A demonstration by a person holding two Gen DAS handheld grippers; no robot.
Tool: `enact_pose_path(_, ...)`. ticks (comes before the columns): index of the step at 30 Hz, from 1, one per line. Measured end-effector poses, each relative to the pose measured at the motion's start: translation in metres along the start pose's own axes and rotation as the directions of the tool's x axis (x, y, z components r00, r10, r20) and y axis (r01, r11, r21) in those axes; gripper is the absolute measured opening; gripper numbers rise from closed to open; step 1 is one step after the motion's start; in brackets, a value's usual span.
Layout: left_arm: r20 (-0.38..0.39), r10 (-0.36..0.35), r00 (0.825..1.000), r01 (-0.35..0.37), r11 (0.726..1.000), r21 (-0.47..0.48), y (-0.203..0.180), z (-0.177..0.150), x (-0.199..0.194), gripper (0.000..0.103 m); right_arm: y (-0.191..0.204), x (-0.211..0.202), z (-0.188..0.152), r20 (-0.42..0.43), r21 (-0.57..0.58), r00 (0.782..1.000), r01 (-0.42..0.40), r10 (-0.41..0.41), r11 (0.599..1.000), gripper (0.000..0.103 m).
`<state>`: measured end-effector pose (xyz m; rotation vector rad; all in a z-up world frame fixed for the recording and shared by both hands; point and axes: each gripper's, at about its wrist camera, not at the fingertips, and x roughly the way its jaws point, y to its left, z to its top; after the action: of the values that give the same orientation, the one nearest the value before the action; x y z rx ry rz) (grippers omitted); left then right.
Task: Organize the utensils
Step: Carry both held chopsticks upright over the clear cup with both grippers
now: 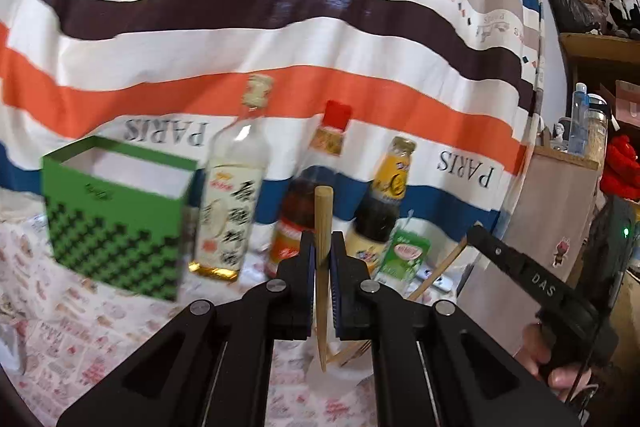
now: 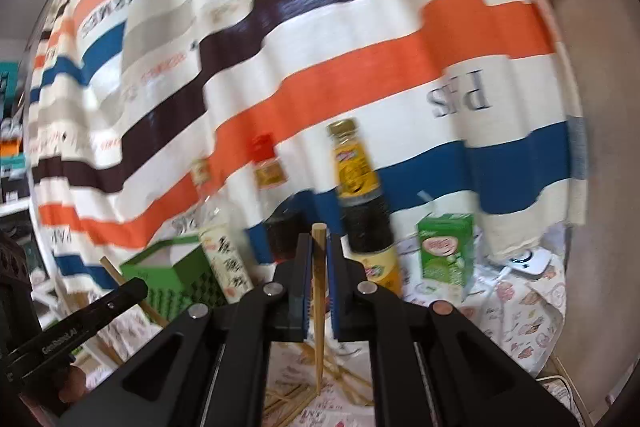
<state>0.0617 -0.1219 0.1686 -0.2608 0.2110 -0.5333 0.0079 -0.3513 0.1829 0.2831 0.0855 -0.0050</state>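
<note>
In the left wrist view my left gripper (image 1: 323,243) is shut on a wooden chopstick (image 1: 323,207) that stands nearly upright between the pads, its thin end hanging down. In the right wrist view my right gripper (image 2: 319,243) is likewise shut on another upright chopstick (image 2: 318,351). A green open-topped box (image 1: 116,211) stands at the left on the patterned tablecloth, and the box (image 2: 176,275) also shows at lower left in the right wrist view. Several loose chopsticks (image 2: 340,375) lie on the cloth below the grippers. Each gripper appears at the edge of the other's view.
Three bottles stand in a row against the striped curtain: a clear one (image 1: 232,195), a red-capped one (image 1: 312,195) and a yellow-labelled dark one (image 1: 384,203). A small green drink carton (image 2: 446,251) is beside them. A white device (image 2: 532,261) lies at the right.
</note>
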Motion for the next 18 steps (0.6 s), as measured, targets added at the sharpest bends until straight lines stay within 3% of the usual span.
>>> enact_pose_path(7,-0.029,-0.004,1.000,0.005,1.000,0.021,-0.018,0.001,0.044,0.006,-0.028,0.013,0.003,-0.021,0.054,0.997,0.071,-0.070,0.996,0.007)
enact_pose_path(12,-0.117,0.039,0.992,-0.036,0.999,0.029,-0.011,-0.021,0.079,0.006,-0.034,0.040,-0.007,-0.131,0.045,0.987,0.097,-0.091,0.994,0.007)
enact_pose_path(18,-0.173,0.038,0.984,-0.036,0.999,0.015,-0.001,-0.041,0.104,0.006,-0.044,0.072,-0.023,-0.288,0.059,0.956,0.069,-0.049,0.996,0.007)
